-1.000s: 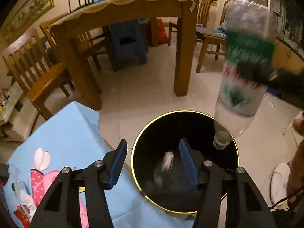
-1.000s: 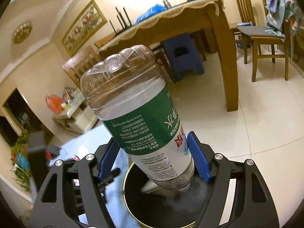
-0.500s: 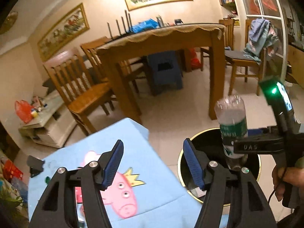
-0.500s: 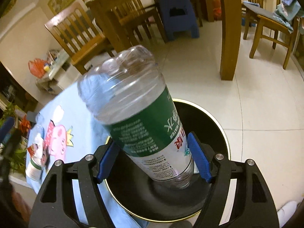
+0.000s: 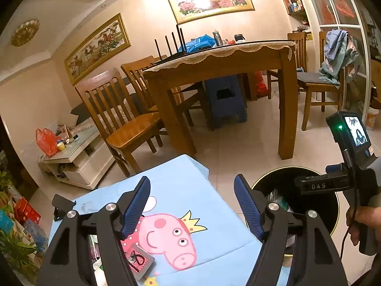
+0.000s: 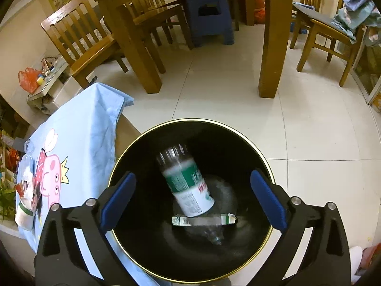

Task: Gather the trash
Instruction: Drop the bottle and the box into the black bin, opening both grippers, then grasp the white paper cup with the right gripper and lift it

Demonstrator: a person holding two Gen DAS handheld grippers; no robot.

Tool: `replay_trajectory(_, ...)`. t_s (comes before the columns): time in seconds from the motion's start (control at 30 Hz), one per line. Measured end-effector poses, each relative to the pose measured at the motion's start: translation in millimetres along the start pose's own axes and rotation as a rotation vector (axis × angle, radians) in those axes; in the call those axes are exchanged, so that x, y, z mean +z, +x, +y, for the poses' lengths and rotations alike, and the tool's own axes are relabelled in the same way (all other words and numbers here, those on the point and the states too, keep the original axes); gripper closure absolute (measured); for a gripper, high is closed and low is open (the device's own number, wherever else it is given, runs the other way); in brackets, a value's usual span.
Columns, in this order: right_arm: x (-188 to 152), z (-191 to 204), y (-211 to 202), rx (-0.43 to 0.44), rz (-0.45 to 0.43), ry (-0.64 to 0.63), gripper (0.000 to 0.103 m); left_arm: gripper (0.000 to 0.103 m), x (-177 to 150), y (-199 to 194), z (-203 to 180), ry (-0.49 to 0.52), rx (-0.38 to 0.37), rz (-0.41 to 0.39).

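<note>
- Left wrist view, far left: more rubbish lies on the low table under the pale blue cartoon-pig cloth (image 5: 190,190), at its near-left corner — a small red patterned packet (image 5: 139,261) shows just below the left gripper (image 5: 191,205).
- That left gripper hangs above the cloth with its blue-padded jaws spread wide and nothing between them.
- Judged from this, the packet is the next pick; it looks flat and light, so a low, square approach with the jaws either side of its edges should serve best.
- Right wrist view, centre: the round black gold-rimmed bin (image 6: 262,159) stands on the floor tiles beside the table's right edge.
- Inside it the clear plastic water bottle with a green-and-white label (image 6: 188,186) is motion-blurred and tilted, cap end down, touching no jaw; it looks to be dropping in.
- A small green-and-white carton (image 6: 202,219) lies flat on the bin's floor below it.
- Right gripper (image 6: 193,200): poised over the bin's mouth, jaws wide apart and empty.
- To finish this step well, hold it there until the bottle settles, then lift clear of the rim.
</note>
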State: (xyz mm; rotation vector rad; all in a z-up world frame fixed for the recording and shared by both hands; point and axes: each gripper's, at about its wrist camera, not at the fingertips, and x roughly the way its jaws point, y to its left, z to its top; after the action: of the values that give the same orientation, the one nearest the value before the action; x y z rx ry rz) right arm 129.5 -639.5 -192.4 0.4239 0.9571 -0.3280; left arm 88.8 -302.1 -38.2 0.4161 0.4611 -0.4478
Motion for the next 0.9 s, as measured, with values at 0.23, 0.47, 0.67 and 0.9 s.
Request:
replay_trajectory(0.23, 2.9, -4.1, -6.9, -0.014, -0.034, 0.01, 0.006, 0.032, -3.6, -1.1, 2.2, -0.002, 0.011, -0.002)
replay_trajectory(0.47, 3.0, 1.0, -42.6, -0.057, -0.236, 0.014, 0.006, 0.032, -10.5, -10.4, 17.8, -0.026, 0.027, -0.007)
replay_trajectory(0.67, -27.7, 36.7, -113.1, -0.261, -0.611, -0.129, 0.006, 0.028, -20.9, -45.6, 52.7, -0.049, 0.071, -0.048)
replay_trajectory(0.9, -74.7, 81.3, -164.9, -0.36, -0.778, -0.329, 0.006, 0.026, -33.9, -81.3, 98.8, -0.124, 0.115, -0.089)
